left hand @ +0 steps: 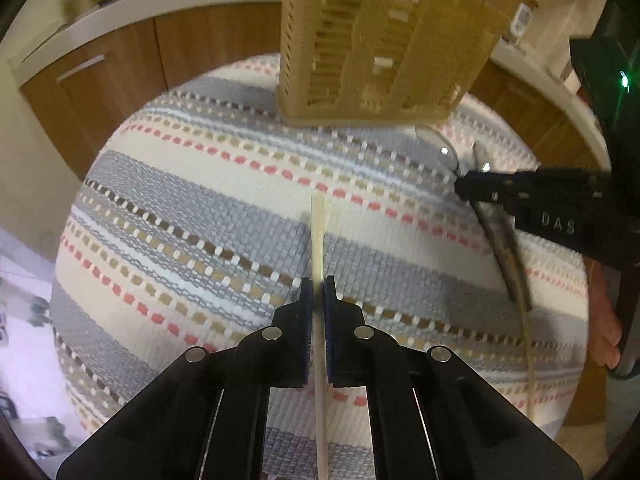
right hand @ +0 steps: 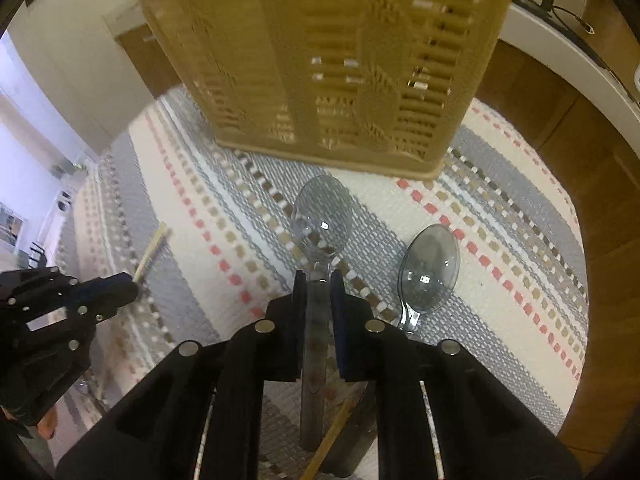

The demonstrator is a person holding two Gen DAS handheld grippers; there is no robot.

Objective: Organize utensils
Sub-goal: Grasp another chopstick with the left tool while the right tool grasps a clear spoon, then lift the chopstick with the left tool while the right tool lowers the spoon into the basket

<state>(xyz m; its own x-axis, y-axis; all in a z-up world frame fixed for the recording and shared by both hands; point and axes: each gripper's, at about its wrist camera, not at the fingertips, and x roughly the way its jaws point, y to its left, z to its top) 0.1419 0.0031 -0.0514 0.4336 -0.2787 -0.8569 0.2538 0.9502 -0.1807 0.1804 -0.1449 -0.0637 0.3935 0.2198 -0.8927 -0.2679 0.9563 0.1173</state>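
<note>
Only the right wrist view shows both spoons: the right tool (right hand: pixel 319 280) is clamped on the neck of a translucent grey plastic spoon (right hand: pixel 322 216), its smooth oval bowl pointing toward the far basket (right hand: pixel 328 60), while a second grey spoon (right hand: pixel 430 270) of the same glossy plastic lies just to the right on the woven mat (right hand: pixel 500 220). A pale stick-like piece (right hand: pixel 332 440) lies near, partly hidden under the tool. Off to the left in that view, the left tool (right hand: pixel 134 280) appears small and dark, with a thin cream-coloured stick (right hand: pixel 154 246) jutting from its tip.

From the left wrist view the stick (left hand: pixel 319 232) is plain: slender, flat and pale, perhaps a chopstick, pinched between the nearly closed blue pads (left hand: pixel 307 320) of the left tool (left hand: pixel 319 286). Over on the right, the right tool (left hand: pixel 460 184) holds its spoon (left hand: pixel 502 240), seen edge-on as a dark, blurred handle. A person's fingers (left hand: pixel 604 320) show at the right edge.

Both views share the tan plastic basket (left hand: pixel 380 40), boxy with slotted walls, standing on the far part of the mat (left hand: pixel 200 220), a coarse weave of grey and cream stripes with pink and brown dashes.
</note>
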